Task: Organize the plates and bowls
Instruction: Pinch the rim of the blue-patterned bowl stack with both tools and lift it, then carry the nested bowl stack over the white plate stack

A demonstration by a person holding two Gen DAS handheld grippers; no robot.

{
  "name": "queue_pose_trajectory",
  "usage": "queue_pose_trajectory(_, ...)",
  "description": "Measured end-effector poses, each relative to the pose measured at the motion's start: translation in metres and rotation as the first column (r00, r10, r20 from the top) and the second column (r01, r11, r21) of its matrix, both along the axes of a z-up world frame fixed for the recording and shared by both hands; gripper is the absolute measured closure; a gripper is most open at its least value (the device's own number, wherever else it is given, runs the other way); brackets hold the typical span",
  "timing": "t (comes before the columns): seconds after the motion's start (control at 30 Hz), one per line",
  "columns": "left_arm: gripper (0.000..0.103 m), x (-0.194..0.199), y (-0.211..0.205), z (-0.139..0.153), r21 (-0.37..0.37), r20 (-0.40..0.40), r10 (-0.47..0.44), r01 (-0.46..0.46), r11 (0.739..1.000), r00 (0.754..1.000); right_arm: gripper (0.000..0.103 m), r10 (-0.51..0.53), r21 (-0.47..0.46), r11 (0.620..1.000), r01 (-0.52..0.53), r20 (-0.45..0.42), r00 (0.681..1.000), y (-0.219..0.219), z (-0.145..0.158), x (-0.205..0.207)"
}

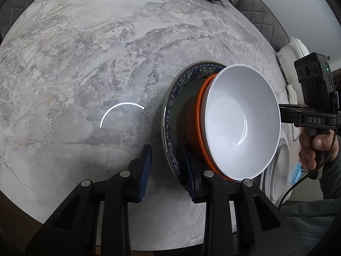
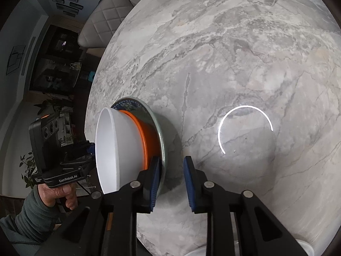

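A stack of dishes sat on the round grey marble-look table (image 1: 85, 64): a white round bowl (image 1: 240, 123) nested in an orange bowl (image 1: 202, 128), both resting in a wide blue-patterned plate w/ a pale rim (image 1: 170, 128). In the left wrist view the stack lay at abt 3 o'clock of centre; in the right wrist view at abt 8 o'clock.

Left gripper (image 1: 168, 170): jaws open, set astride the near rim of the patterned plate, one blue-padded finger (image 1: 145, 170) outside the rim over bare table, the other inside the plate, beside the orange bowl. Pads apart from the rim as far as I could tell, so nothing clamped.

Right gripper (image 2: 172, 183): jaws open too, also straddling the plate rim at its own side; one blue pad (image 2: 155, 183) inside beside the orange bowl, the other over the table. Contact w/ the rim possibly there, but the fisheye blur made it hard to judge.

More white plates (image 1: 279, 166) lay just past the stack at 4 o'clock in the left view. A quilted grey chair (image 2: 104, 19) stood at the table edge at 11 o'clock in the right view. A curved light reflection (image 2: 245, 125) showed on the tabletop.
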State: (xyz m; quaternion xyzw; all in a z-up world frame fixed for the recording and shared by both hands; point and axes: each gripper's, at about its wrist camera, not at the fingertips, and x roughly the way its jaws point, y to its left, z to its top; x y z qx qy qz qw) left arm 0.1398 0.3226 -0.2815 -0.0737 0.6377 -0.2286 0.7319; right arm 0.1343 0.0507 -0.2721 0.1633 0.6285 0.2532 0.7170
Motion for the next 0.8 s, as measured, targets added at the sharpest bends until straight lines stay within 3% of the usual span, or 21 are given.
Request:
queue_pose_trajectory(0.03, 0.081, 0.001, -0.002, 0.0, 0.002, -0.003, -0.004, 0.004, 1.0, 1.0, 0.089, 0.009, 0.005, 1.0, -0.009, 0.004, 1.0, 0.002, 0.001, 0.001)
queue_pose_trajectory(0.17, 0.092, 0.004, -0.009, -0.001, -0.004, -0.02, -0.014, 0.014, 1.0, 1.0, 0.093, 0.025, 0.006, 1.0, -0.025, 0.016, 1.0, 0.008, 0.004, 0.001)
queue_pose_trajectory(0.8, 0.092, 0.002, -0.022, 0.006, 0.024, 0.009, -0.024, 0.024, 0.999, 1.0, 0.093, -0.003, -0.042, 0.999, 0.005, 0.047, 0.999, 0.008, 0.012, -0.002)
